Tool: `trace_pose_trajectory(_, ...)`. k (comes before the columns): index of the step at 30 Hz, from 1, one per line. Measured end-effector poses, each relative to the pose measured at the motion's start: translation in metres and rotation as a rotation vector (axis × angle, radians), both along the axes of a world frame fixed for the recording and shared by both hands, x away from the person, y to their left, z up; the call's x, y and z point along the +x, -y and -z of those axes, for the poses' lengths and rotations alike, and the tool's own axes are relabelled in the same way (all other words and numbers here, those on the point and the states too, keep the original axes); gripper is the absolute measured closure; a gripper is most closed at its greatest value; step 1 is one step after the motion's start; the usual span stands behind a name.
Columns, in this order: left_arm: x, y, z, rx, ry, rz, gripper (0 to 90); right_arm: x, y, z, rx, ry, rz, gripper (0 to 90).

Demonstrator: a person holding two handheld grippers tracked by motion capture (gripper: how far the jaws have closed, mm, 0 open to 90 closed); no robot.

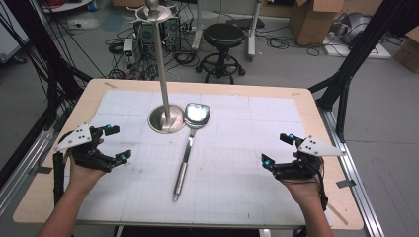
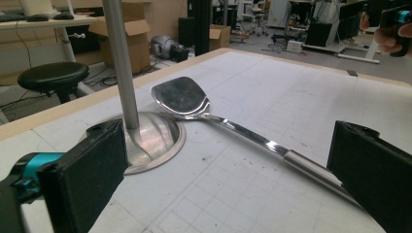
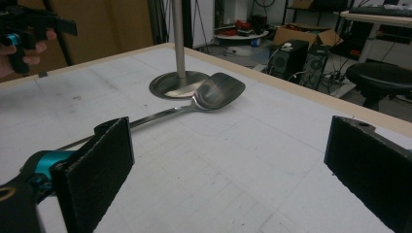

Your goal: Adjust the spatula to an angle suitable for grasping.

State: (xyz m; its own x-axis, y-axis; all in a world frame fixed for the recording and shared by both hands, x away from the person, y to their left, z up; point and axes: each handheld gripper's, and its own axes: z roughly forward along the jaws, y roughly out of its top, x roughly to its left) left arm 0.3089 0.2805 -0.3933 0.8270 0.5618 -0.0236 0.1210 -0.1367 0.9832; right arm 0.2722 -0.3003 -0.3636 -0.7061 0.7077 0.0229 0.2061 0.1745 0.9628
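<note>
a: what are you seeing from over there, left side first?

b: the left gripper (image 1: pixel 112 144) is hovering over the left part of the white gridded mat (image 1: pixel 247 163), jaws standing wide, holding nothing. it's pointing inward, toward the middle of the table.

a: and in the middle?

b: the steel utensil stand (image 1: pixel 166 118) is sitting upright on its round base, a tall pole with hooks at the top, and nothing is hanging on it as far as i can tell. the metal spatula (image 1: pixel 189 148) is lying flat on the mat just right of that base, blade near the base, maybe touching its rim, handle running back toward the person.

a: so nobody's gripping it?

b: no. the right gripper (image 1: pixel 275 149) is hanging over the right part of the mat, jaws also wide and empty, well apart from the handle.

a: how far along would you say they are?

b: i'm guessing this is the very start. if the spatula is meant to go up on a hook, everything is left: reaching in, closing on the handle, lifting, hanging it. both grippers are facing the spatula, neither touching it.
</note>
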Motion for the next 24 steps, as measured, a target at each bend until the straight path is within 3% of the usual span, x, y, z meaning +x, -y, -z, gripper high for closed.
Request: trace_pose_trajectory(24, 0.003, 0.014, -0.004, -0.005, -0.003, 0.009, 1.7, -0.001, 0.003, 0.006, -0.017, -0.027, 0.008, 2.9)
